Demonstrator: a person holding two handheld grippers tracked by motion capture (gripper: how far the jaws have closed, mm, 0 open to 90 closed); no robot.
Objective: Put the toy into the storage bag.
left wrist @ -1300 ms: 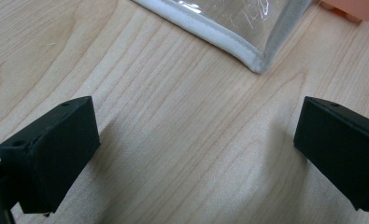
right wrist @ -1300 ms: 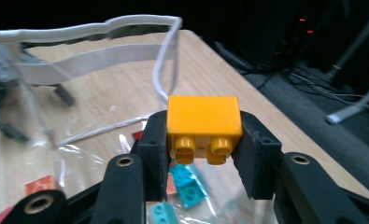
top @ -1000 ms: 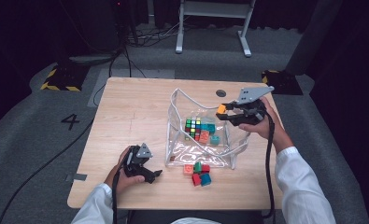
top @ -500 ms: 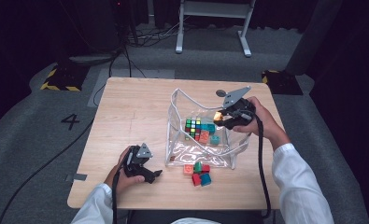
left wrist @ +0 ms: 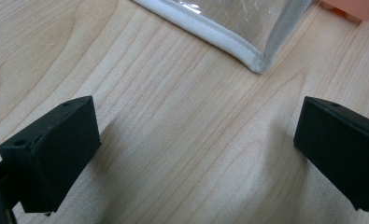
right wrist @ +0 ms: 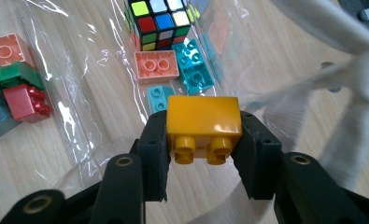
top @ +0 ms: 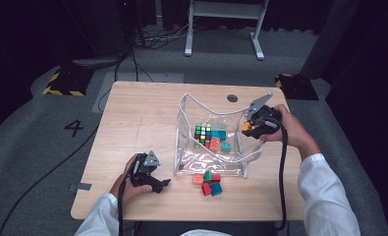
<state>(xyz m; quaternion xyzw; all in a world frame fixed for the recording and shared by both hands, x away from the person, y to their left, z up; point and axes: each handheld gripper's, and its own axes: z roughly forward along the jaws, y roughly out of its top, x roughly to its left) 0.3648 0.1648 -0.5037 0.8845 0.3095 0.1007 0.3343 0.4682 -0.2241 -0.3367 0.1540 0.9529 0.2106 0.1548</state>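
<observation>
1. The right gripper (top: 246, 127) hung over the right rim of the clear bag (top: 184, 129), near the table's right edge, with its jaws clamped on a yellow brick (right wrist: 203, 122).
2. In the right gripper view the yellow brick sat squarely between the two black jaws, its studs pointing back toward the camera and its smooth face forward.
3. The bag stood open at the middle of the table (top: 132, 118), slightly toward the right edge, its white-trimmed rim (right wrist: 355, 51) curving up past the gripper.
4. Inside the bag lay a puzzle cube (top: 203, 134) with coloured squares, and just beside it a salmon brick (right wrist: 156, 66) and two teal bricks (right wrist: 194, 67), all resting on the bag's floor.
5. Outside the bag, between it and the table's near edge, a small cluster of loose bricks (top: 208, 182) sat close together: salmon, green, red and a blue-teal one, touching or nearly touching.
6. The left gripper (top: 158, 183) rested low over the table near the near-left corner, to the left of the bag and apart from it.
7. In the left gripper view its jaws stood wide apart with nothing between them but bare wood; the bag's white-seamed corner (left wrist: 257, 63) lay just ahead of them, and the edge of a salmon brick (left wrist: 355, 7) showed beyond that corner.
8. The person's right hand (top: 292, 129) gripped the right tool from the table's right edge, a white sleeve (top: 324, 191) trailing back toward the near edge.
</observation>
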